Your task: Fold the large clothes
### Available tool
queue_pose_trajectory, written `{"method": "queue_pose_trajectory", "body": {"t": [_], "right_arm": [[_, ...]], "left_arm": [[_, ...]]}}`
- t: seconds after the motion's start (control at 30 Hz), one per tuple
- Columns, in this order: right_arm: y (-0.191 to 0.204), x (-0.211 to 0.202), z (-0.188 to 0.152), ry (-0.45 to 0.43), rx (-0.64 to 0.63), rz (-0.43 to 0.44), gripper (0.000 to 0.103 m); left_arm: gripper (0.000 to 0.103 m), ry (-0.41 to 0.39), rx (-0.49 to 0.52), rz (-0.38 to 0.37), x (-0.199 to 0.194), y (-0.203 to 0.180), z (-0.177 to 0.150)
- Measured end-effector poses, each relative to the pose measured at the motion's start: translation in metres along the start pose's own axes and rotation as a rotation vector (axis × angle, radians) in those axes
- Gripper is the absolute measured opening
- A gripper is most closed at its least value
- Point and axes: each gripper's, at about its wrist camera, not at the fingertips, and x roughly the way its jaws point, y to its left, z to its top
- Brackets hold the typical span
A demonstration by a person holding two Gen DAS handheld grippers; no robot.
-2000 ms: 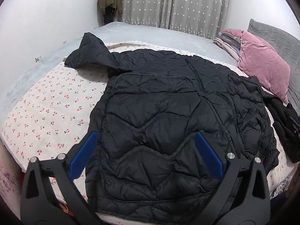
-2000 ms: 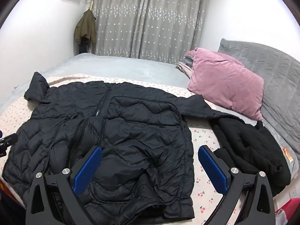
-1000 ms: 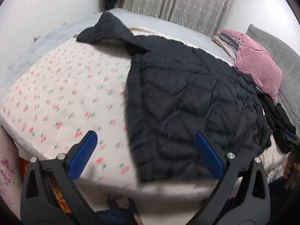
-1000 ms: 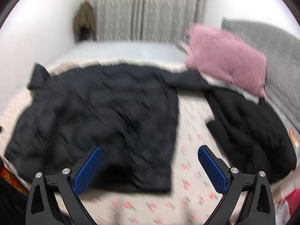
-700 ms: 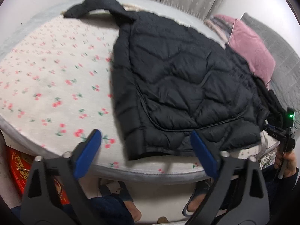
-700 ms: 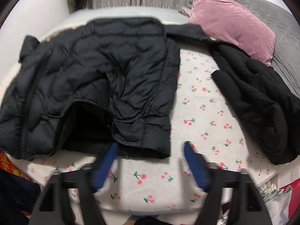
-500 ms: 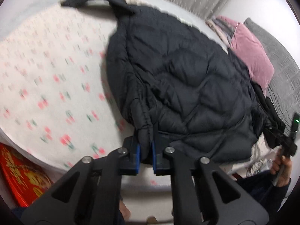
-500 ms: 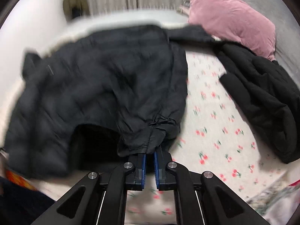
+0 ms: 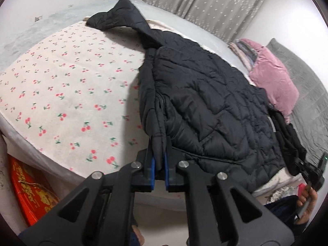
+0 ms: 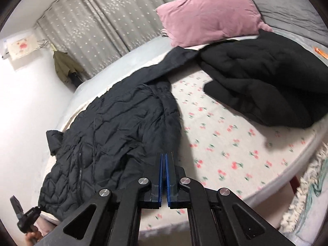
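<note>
Left gripper (image 9: 159,167) pinching black quilted puffer jacket (image 9: 205,106) hem at bed (image 9: 30,147) near edge; right gripper (image 10: 163,176) likewise; folding barely starting; all folds remaining.

A pink pillow (image 10: 207,12) rests near grey starred curtains (image 10: 106,24) — an olive coat (image 10: 63,65) hangs beside them, a red box (image 9: 34,192) under the bed.

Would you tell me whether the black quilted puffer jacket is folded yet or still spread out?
Spread, not folded: black quilted puffer jacket lies open across the bed, hem corners pinched.
</note>
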Motion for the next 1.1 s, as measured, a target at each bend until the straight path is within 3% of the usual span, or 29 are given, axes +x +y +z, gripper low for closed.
{"method": "queue_pose_trajectory", "body": {"t": [0.17,0.2,0.27,0.33,0.37,0.47,0.5,0.53,0.57,0.67,0.73,0.8,0.87,0.93,0.97,1.03,1.1], "right_arm": [[0.004,0.013,0.0,0.064,-0.095,-0.028,0.004],[0.005,0.016,0.0,0.073,-0.105,-0.032,0.008],[0.005,0.026,0.0,0.098,-0.131,-0.049,0.026],[0.006,0.048,0.001,0.142,-0.143,-0.033,0.086],[0.005,0.06,0.001,0.16,-0.14,-0.057,0.088],[0.006,0.079,-0.004,0.19,-0.174,-0.101,0.087],[0.007,0.081,-0.006,0.186,-0.179,-0.088,0.078],[0.011,0.084,-0.007,0.199,-0.198,-0.052,0.029],[0.011,0.087,-0.008,0.229,-0.194,-0.022,0.002],[0.003,0.059,-0.006,0.188,-0.103,0.162,0.004],[-0.001,0.038,-0.005,0.142,-0.084,0.191,0.004],[-0.006,0.036,0.001,0.123,-0.087,0.121,0.004],[-0.01,0.048,0.003,0.154,-0.109,0.051,0.004],[-0.011,0.06,0.004,0.233,-0.121,0.052,0.008],[-0.006,0.059,0.005,0.24,-0.153,0.032,0.009],[0.007,0.047,0.015,0.163,-0.25,-0.054,0.015],[0.02,0.04,0.03,0.086,-0.274,-0.066,0.026]], "left_arm": [[0.008,-0.003,-0.025,0.022,0.002,0.006,0.007],[0.008,-0.007,-0.028,0.031,0.003,0.007,0.01],[0.008,0.002,-0.036,0.036,0.005,0.008,0.01],[0.008,0.01,-0.041,0.035,0.009,0.009,0.008],[0.008,0.012,-0.042,0.035,0.01,0.009,0.008],[0.008,0.012,-0.038,0.037,0.008,0.007,0.003],[0.008,0.009,-0.043,0.033,0.007,0.008,0.004],[0.008,0.004,-0.059,0.021,0.005,0.011,0.005],[0.008,-0.007,-0.084,0.004,0.002,0.017,0.008],[0.008,-0.051,-0.162,-0.006,-0.013,0.036,0.018],[0.008,-0.008,-0.146,-0.019,-0.01,0.035,0.017],[0.01,0.061,-0.136,-0.035,0.0,0.03,0.014],[0.019,0.074,-0.183,-0.042,0.0,0.036,0.014],[0.041,0.027,-0.199,-0.009,-0.012,0.04,0.018],[0.047,0.0,-0.199,0.007,-0.019,0.042,0.02],[0.054,-0.06,-0.199,0.042,-0.034,0.042,0.031],[0.057,-0.093,-0.197,0.045,-0.038,0.037,0.044]]}}
